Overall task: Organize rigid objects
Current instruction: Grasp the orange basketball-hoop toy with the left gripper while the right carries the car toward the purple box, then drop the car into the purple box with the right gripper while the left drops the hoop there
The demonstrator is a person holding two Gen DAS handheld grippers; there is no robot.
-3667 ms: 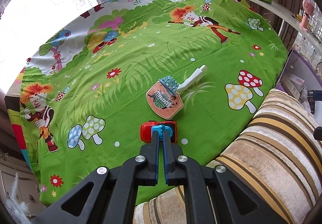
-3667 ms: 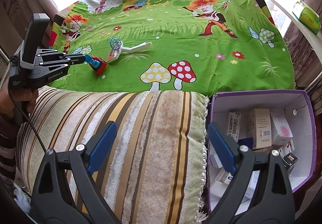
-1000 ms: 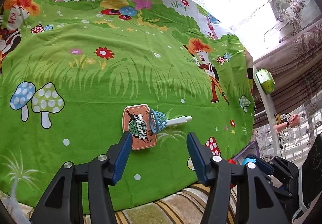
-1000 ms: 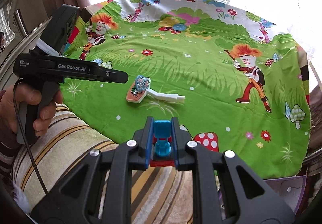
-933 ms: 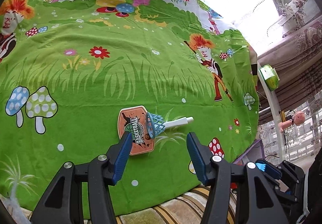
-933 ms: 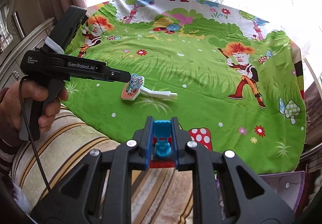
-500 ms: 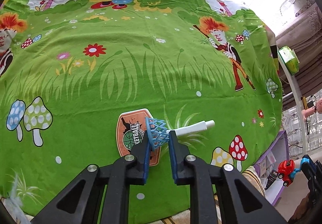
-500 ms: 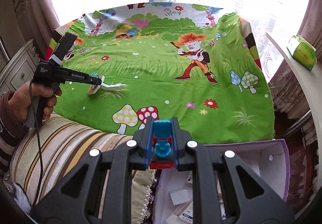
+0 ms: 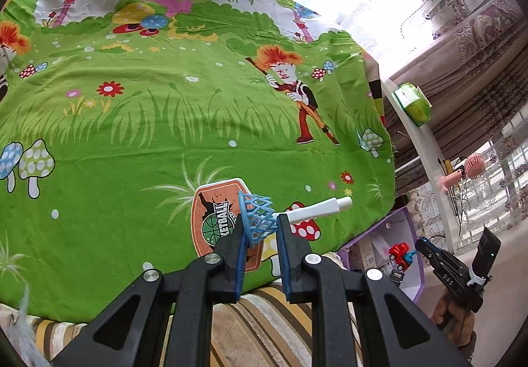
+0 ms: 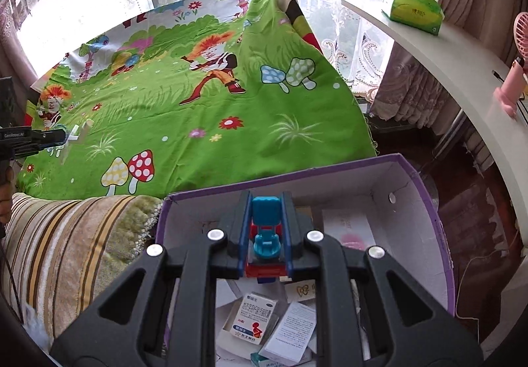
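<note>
From the left wrist, my left hand-held gripper (image 9: 260,231) is clamped on the toy hoop's (image 9: 227,218) blue net, above the green sheet (image 9: 165,122); its backboard's lower edge hides behind a finger.

From the right wrist, my right hand-held gripper (image 10: 265,228) pinches the toy car (image 10: 265,235) over the purple box (image 10: 429,221); the car's underside is hidden.

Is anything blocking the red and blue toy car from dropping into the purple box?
Nothing visible. The right hand-held gripper holds the toy car directly over the open purple box, above loose cartons.
</note>
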